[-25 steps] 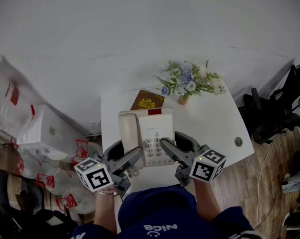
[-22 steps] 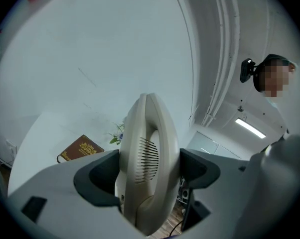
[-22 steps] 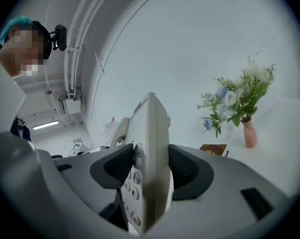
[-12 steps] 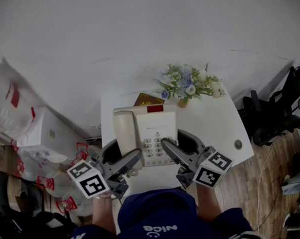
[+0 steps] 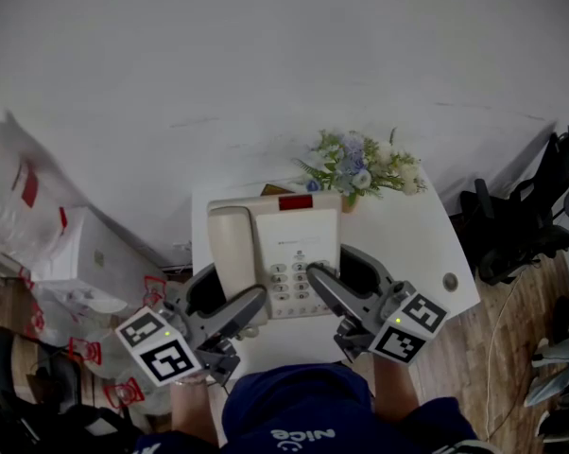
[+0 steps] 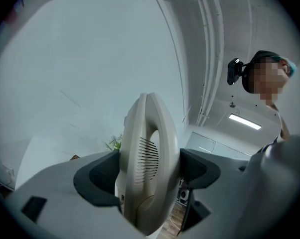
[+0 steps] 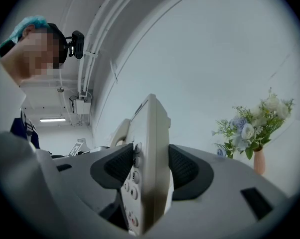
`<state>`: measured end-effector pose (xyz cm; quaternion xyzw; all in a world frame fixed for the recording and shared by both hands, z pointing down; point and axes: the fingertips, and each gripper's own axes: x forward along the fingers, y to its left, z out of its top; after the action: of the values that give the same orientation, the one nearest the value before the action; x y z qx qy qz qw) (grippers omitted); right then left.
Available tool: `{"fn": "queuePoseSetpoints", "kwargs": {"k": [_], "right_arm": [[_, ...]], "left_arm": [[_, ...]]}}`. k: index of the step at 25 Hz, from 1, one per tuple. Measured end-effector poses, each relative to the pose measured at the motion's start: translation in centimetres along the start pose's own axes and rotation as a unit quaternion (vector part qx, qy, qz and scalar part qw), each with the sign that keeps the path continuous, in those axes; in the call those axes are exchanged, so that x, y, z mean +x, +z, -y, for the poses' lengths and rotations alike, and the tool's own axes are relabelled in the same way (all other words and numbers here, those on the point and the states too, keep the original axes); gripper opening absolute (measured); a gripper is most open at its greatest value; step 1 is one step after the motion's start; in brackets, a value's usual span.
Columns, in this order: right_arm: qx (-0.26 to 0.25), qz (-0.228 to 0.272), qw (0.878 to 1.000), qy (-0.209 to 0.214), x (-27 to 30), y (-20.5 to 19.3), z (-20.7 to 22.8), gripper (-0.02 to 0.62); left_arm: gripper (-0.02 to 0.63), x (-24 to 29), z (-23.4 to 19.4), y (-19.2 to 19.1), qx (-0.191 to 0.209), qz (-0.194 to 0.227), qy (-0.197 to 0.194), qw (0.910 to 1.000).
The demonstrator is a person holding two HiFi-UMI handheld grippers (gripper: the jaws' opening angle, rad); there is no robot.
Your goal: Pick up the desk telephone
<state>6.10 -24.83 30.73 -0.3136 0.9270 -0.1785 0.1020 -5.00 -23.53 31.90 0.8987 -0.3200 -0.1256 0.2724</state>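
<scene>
Desk telephone (image 5: 289, 244), beige: left claw (image 6: 149, 178) clamped across its handset (image 5: 230, 249); right claw (image 7: 151, 171) clamped on its keypad edge. Held over white bench (image 5: 407, 244); flower vase (image 5: 360, 170) beyond.

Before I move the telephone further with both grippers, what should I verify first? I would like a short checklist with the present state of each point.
1. Jaws of the left gripper closed on the handset of the desk telephone: ok.
2. Jaws of the right gripper closed on the telephone's right edge, one pad over the keypad: ok.
3. Handset seated along the telephone's left side: ok in the head view.
4. The vase of flowers apart from the telephone: ok in the right gripper view.
5. Cord free to follow: cannot tell, no cord shows.
</scene>
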Motion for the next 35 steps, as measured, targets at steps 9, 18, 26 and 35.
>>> {"fn": "queuePoseSetpoints", "kwargs": {"k": [9,18,26,35], "right_arm": [[-0.025,0.022,0.999,0.009,-0.4,2.1,-1.4,0.239],[-0.049,0.047,0.997,0.020,-1.1,3.7,-3.3,0.239],[-0.048,0.047,0.998,0.015,-1.4,3.5,-3.2,0.239],[-0.040,0.047,0.998,0.011,-1.3,3.0,-2.6,0.239]], "left_arm": [[0.380,-0.2,1.8,1.5,0.019,0.020,-0.012,0.9996],[0.380,-1.1,3.7,2.7,0.043,0.039,-0.025,0.9980],[0.380,-1.0,3.6,2.3,0.035,0.037,-0.025,0.9984],[0.380,-0.8,3.2,1.9,0.030,0.029,-0.018,0.9990]]}}
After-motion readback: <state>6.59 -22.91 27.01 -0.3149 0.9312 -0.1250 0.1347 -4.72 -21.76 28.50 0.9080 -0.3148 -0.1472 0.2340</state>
